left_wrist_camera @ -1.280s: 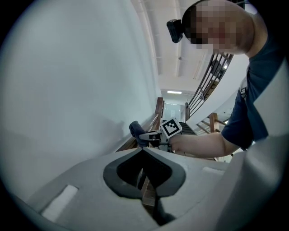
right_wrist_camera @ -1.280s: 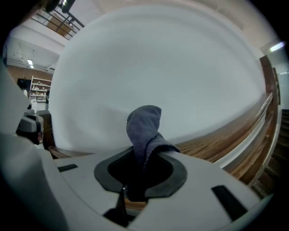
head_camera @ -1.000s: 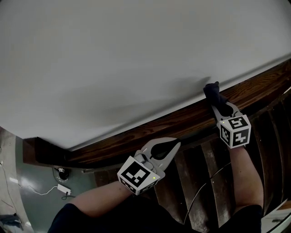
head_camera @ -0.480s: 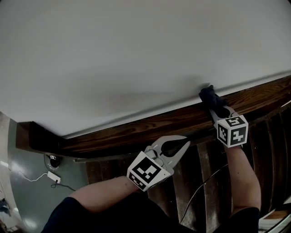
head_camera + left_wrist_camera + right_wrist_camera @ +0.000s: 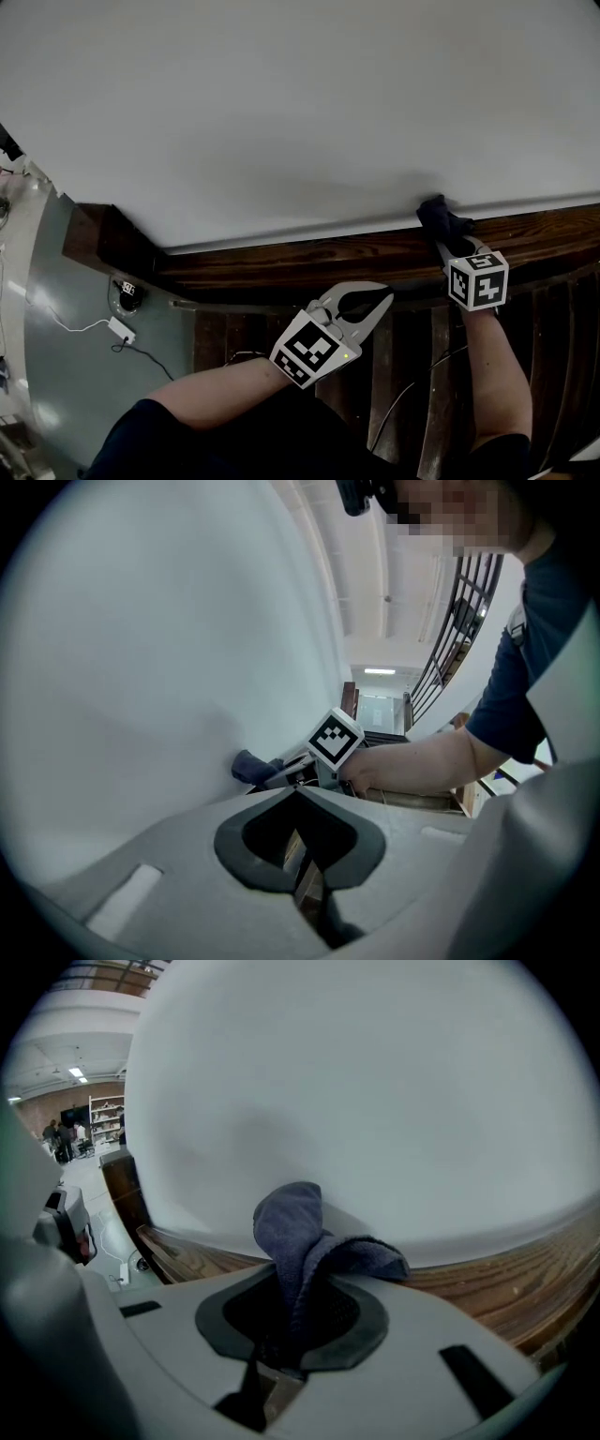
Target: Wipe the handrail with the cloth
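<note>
A dark wooden handrail (image 5: 309,258) runs along the foot of a white wall, from lower left to right in the head view. My right gripper (image 5: 448,236) is shut on a dark blue cloth (image 5: 439,216), pressing it on the rail top against the wall. In the right gripper view the cloth (image 5: 305,1241) bunches up out of the jaws over the rail (image 5: 487,1283). My left gripper (image 5: 375,298) hovers shut and empty just below the rail, left of the right one. The left gripper view shows its jaws (image 5: 298,794) closed, with the cloth (image 5: 251,766) beyond.
The white wall (image 5: 300,112) fills the upper part of the head view. Dark stair balusters (image 5: 441,375) drop below the rail. At lower left lies a grey floor (image 5: 66,356) with a white adapter (image 5: 120,329) and cable. The rail ends at a dark post (image 5: 98,239) on the left.
The right gripper has slid the cloth along the rail beside the wall. The left gripper has followed in the same direction under the rail. The head view has shifted, showing more floor at left.
</note>
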Action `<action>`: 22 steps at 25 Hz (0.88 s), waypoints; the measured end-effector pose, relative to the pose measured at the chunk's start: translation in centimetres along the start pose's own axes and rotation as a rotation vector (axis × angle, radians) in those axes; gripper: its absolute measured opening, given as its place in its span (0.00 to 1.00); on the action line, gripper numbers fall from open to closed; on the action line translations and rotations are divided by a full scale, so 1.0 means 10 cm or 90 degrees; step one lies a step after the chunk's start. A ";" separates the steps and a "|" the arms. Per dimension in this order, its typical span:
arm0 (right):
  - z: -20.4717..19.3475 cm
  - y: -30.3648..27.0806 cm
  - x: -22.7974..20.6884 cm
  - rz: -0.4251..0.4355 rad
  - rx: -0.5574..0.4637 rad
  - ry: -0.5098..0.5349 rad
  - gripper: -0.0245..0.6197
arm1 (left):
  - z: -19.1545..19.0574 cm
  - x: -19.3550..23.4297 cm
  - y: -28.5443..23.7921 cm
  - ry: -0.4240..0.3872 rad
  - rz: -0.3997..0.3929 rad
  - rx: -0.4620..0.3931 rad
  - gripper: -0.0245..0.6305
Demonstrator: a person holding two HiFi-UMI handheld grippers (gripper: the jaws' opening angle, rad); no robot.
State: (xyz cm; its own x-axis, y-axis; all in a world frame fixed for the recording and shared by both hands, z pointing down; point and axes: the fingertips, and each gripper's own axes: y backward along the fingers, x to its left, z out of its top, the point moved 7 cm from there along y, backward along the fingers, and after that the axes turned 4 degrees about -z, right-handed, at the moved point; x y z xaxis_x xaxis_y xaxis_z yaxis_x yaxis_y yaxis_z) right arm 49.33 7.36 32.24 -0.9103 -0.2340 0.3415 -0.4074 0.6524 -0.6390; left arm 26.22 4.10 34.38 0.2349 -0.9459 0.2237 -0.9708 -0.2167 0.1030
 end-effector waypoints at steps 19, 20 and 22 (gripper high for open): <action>0.08 -0.75 1.70 0.071 0.022 0.029 0.16 | -0.30 0.24 1.61 0.020 0.180 0.038 0.04; 0.07 -0.79 1.82 0.080 0.023 0.033 0.16 | -0.34 0.26 1.66 0.022 0.189 0.041 0.04; 0.06 -0.88 2.06 0.097 0.026 0.042 0.16 | -0.42 0.28 1.77 0.025 0.206 0.048 0.04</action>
State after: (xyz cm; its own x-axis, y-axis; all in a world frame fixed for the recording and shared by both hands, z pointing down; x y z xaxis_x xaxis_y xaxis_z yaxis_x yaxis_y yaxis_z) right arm 34.10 -3.66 44.49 -0.9555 -0.0861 0.2823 -0.2692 0.6463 -0.7140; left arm 9.88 -1.34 40.92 -0.0856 -0.9591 0.2698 -0.9959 0.0747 -0.0505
